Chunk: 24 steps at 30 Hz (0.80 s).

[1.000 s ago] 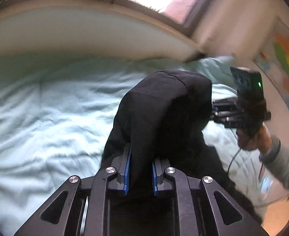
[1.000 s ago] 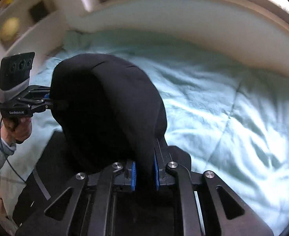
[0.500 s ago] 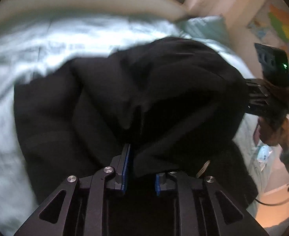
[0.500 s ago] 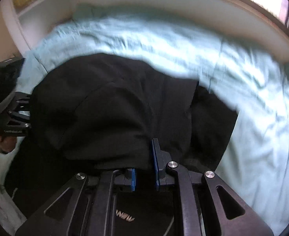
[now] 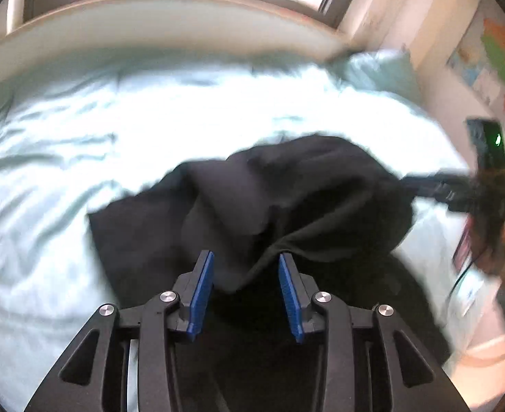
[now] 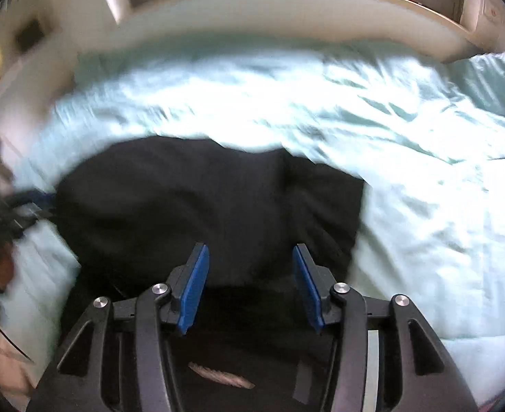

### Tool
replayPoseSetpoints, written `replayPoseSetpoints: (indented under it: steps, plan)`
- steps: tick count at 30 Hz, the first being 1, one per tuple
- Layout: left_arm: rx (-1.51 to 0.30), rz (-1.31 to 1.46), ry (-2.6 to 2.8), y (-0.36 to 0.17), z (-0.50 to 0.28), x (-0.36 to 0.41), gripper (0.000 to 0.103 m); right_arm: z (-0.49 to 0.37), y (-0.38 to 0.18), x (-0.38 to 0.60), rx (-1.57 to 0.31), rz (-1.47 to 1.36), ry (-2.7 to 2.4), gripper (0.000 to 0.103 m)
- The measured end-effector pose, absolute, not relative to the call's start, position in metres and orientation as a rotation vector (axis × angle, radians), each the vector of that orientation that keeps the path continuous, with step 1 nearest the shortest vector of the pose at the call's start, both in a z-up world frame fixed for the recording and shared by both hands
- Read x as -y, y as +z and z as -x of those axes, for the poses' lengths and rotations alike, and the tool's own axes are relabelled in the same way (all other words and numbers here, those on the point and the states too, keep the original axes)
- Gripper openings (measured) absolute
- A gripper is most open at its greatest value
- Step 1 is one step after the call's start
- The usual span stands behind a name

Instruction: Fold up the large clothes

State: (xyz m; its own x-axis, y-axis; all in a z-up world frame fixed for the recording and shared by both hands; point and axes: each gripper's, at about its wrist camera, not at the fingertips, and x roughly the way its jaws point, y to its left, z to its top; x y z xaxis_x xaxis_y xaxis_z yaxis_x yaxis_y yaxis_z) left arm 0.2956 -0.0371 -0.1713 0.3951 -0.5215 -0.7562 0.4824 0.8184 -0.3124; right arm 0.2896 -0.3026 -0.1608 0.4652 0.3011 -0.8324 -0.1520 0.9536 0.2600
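Both grippers stand with their jaws spread wide and nothing pinched between them: the left gripper (image 5: 245, 288) has a fold of the black garment (image 5: 287, 206) drooping into the gap between its blue pads (image 5: 202, 292) without being clamped, and the right gripper (image 6: 250, 288) hangs open just above the near edge of the same cloth. The garment lies in a doubled-over heap on the pale green bed (image 5: 98, 130), on the near side of the bed below the window ledge (image 5: 149, 17), with one flap sticking out past the folded bulk on the window side. The views are smeared with motion, so I cannot say for sure whether the loose fold by the left gripper touches a pad. The likeliest trouble is that this raised fold catches on a pad as the left gripper pulls away, dragging the top layer off and undoing the fold. The uneven flap could also leave the bundle lopsided if the next fold is made without squaring the edges first.
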Motion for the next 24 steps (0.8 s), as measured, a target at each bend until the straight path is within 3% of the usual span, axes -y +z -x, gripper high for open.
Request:
replayPoseSetpoints:
  steps: [3, 6, 15, 17, 19, 24]
  plan:
    - [-0.938, 0.155, -0.699, -0.157, -0.312, 0.053, 0.04, -0.316, -0.172, 0.286, -1.081, -0.227, 0.244, 0.054]
    - [-0.909, 0.098, -0.702, -0.155, -0.302, 0.061, 0.04, -0.318, -0.174, 0.287, -1.058, -0.26, 0.302, 0.054]
    - [-1.179, 0.069, -0.835, -0.229, -0.246, 0.068, 0.04, -0.373, -0.135, 0.299, -1.069, -0.282, 0.328, 0.056]
    - [-1.253, 0.04, -0.863, -0.245, -0.229, 0.067, 0.04, -0.403, -0.15, 0.274, -1.154, -0.252, 0.371, 0.065]
    - [-1.294, 0.009, -0.847, -0.249, -0.215, 0.06, 0.04, -0.409, -0.182, 0.252, -1.209, -0.185, 0.362, 0.065]
    - [-1.148, 0.076, -0.689, -0.206, -0.235, 0.014, 0.041, -0.326, -0.266, 0.21, -1.337, -0.077, 0.466, 0.066]
